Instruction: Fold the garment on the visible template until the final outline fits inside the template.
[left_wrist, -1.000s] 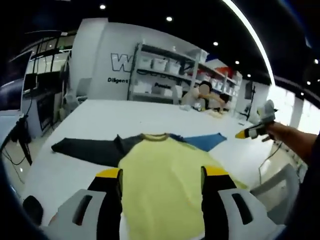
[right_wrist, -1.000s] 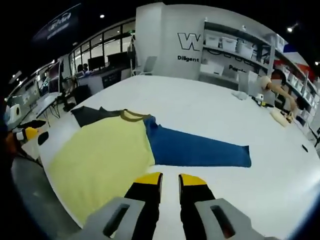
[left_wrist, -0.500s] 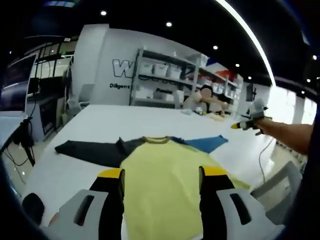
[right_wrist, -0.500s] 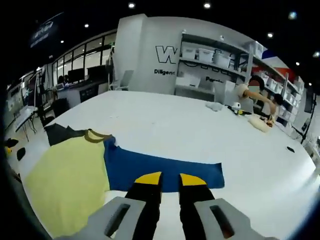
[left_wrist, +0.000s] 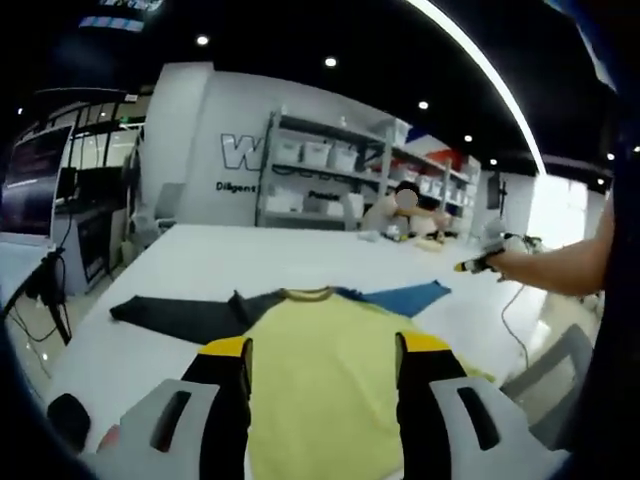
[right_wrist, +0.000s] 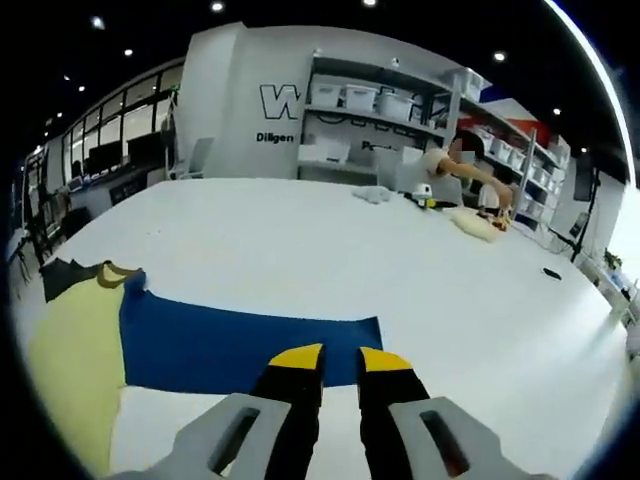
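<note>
— Where was the garment (left_wrist: 315, 345) seen, relative to the left gripper (left_wrist: 322, 350)?

— It was laid flat on the white table (left_wrist: 230, 255), directly ahead of and between the yellow-tipped jaws, which were spread wide with nothing clasped. The yellow body ran under the jaws; the dark sleeve (left_wrist: 175, 315) was stretched out to the left beyond them, and the blue sleeve (left_wrist: 405, 297) reached away to the right. The collar lay just past the fingertips.

— And from the right gripper (right_wrist: 340, 358)?

— The blue sleeve (right_wrist: 245, 345) was seen lying straight across just in front of its tips, its cuff edge just right of the jaws. The jaws were held nearly together, a narrow gap left between them, and nothing was pinched. The yellow body (right_wrist: 70, 370) lay off to the left.

— How much free room was recorded?

— Bare tabletop (right_wrist: 330, 250) was stretched well beyond the sleeve's far edge and off to the right. In the left gripper view, the table's near corner sat to the right of the jaws, with the right gripper (left_wrist: 478, 264) held in a hand above the far right edge. Shelving (right_wrist: 385, 125) and a seated person (right_wrist: 462, 165) were recorded at the far end, well apart from the cloth. No template outline could be made out.
</note>
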